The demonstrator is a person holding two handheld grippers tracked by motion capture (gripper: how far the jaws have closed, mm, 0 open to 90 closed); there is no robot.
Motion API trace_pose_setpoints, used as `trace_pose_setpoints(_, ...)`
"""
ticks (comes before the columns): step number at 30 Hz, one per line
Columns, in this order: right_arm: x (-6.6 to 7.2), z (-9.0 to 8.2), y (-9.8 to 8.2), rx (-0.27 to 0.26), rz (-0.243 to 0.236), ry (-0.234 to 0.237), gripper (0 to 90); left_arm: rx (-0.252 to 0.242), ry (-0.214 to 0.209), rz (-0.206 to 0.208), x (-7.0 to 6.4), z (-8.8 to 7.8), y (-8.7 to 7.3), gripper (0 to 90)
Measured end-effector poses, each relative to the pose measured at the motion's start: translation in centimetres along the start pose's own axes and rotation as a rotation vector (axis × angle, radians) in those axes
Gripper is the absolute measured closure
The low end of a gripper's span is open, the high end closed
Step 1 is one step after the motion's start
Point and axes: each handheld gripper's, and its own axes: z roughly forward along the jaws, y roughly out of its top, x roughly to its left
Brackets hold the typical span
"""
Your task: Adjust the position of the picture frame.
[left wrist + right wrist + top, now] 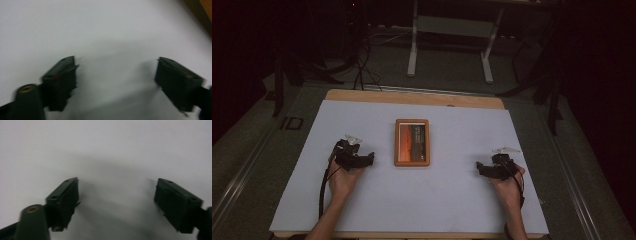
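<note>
- A flat rectangular tablet (412, 142) with an orange-brown frame is seen lying face up near the middle of the white sheet (447, 195), long side running away from the person. A dark picture with a reddish glow is shown on its screen.
- Nothing is touched by it except the sheet; it's parked between the two grippers, well apart from both, a bit closer to the left one.
- The left gripper (370, 158) is held low over the sheet just left of the tablet, jaws pointed toward the tablet's lower left side. In the left gripper view its jaws are spread wide with only bare white sheet between them, so nothing is gripped (116, 75).
- The right gripper (478, 168) is held farther off on the tablet's right, jaws pointed inward too. In the right gripper view they're spread wide as well, nothing but sheet between (116, 193).
- The sheet is laid over a wooden table (412, 96), whose edge is left showing at the far side.
- Cables and a white stand (451, 30) are made out on the dim floor beyond.
</note>
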Motion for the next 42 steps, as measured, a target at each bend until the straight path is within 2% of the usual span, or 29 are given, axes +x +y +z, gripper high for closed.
trace_pose_setpoints(2, 0.3, -0.3, 0.1, -0.02, -0.008, 0.007, 28.9, -0.014, -0.023, -0.025, 0.5, -0.4, 0.0, 36.4)
trace_pose_setpoints(3, 0.3, -0.3, 0.1, -0.02, -0.008, 0.007, 28.9, -0.014, -0.023, -0.025, 0.5, -0.4, 0.0, 37.3)
trace_pose_setpoints(5, 0.4, -0.6, 0.4, -0.031, -0.006, 0.008, 32.5, -0.027, -0.06, -0.07, 1.3, -0.8, 0.0, 39.4)
trace_pose_setpoints(7, 0.4, -1.0, 0.7, -0.04, 0.019, 0.015, 34.8, -0.036, -0.098, -0.104, 1.8, -1.1, 0.0, 42.0)
trace_pose_setpoints(10, 0.4, -1.4, 0.9, -0.052, 0.038, 0.04, 37.1, -0.065, -0.115, -0.128, 2.1, -1.7, 0.1, 44.5)
trace_pose_setpoints(14, 0.7, -1.8, 1.2, -0.068, 0.031, 0.051, 40.3, -0.1, -0.146, -0.15, 2.3, -2.3, 0.2, 45.3)
trace_pose_setpoints(19, 1.2, -2.0, 1.6, -0.082, 0.007, 0.068, 42.9, -0.12, -0.147, -0.154, 2.0, -2.7, 0.5, 43.6)
trace_pose_setpoints(26, 1.8, -2.1, 2.0, -0.097, -0.005, 0.088, 44.8, -0.16, -0.171, -0.149, 1.7, -3.5, 1.0, 43.6)
trace_pose_setpoints(29, 2.1, -2.1, 2.3, -0.105, -0.001, 0.115, 44.4, -0.163, -0.174, -0.133, 1.4, -3.6, 1.1, 43.5)
trace_pose_setpoints(31, 2.3, -2.1, 2.5, -0.114, 0.0, 0.127, 44.5, -0.166, -0.191, -0.132, 1.3, -3.6, 1.2, 43.4)
trace_pose_setpoints(36, 3.0, -2.1, 2.9, -0.122, -0.022, 0.134, 45.3, -0.171, -0.23, -0.131, 1.0, -3.5, 1.3, 43.7)
trace_pose_setpoints(42, 4.4, -1.4, 3.6, -0.121, -0.068, 0.148, 44.7, -0.153, -0.256, -0.094, 0.0, -2.9, 1.8, 44.0)
